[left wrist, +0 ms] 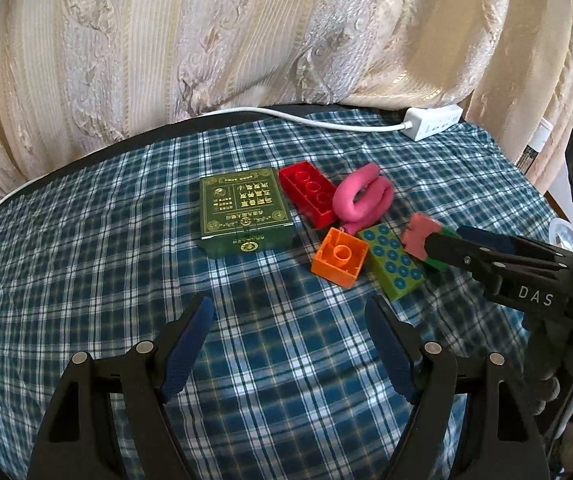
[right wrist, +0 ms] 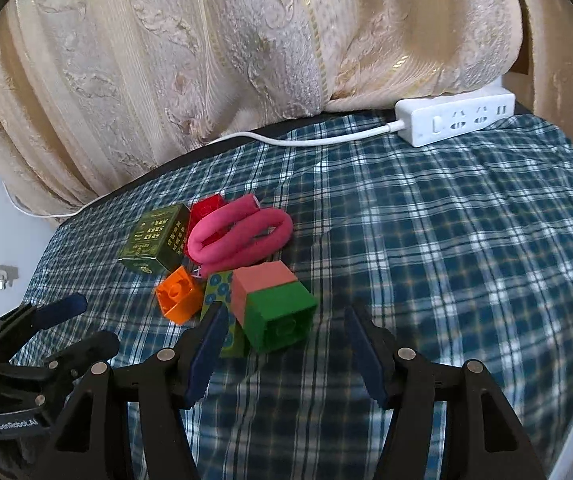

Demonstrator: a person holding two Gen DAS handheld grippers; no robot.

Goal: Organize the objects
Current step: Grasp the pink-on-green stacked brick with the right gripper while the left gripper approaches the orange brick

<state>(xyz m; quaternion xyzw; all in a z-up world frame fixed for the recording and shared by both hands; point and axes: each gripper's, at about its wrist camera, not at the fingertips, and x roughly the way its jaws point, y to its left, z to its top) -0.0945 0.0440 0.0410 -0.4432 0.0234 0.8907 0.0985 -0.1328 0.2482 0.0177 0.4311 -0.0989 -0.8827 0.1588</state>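
Toy blocks [left wrist: 341, 257] lie near right tongs [left wrist: 438, 240] lettered "DAS".

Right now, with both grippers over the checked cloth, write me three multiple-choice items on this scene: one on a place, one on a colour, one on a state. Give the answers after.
1. Where does the power strip lie?
A. at the far edge of the cloth, by the curtain
B. on top of the green box
C. between the left gripper's fingers

2. What colour is the coiled foam tube?
A. yellow
B. pink
C. white

3. How does the right gripper stand?
A. shut on the orange block
B. shut on the tube
C. open, holding nothing

Answers:
1 A: it sits against the curtain, its cable running along the edge.
2 B: the tube is plainly pink.
3 C: its fingers stand apart just short of the pink-and-green block.
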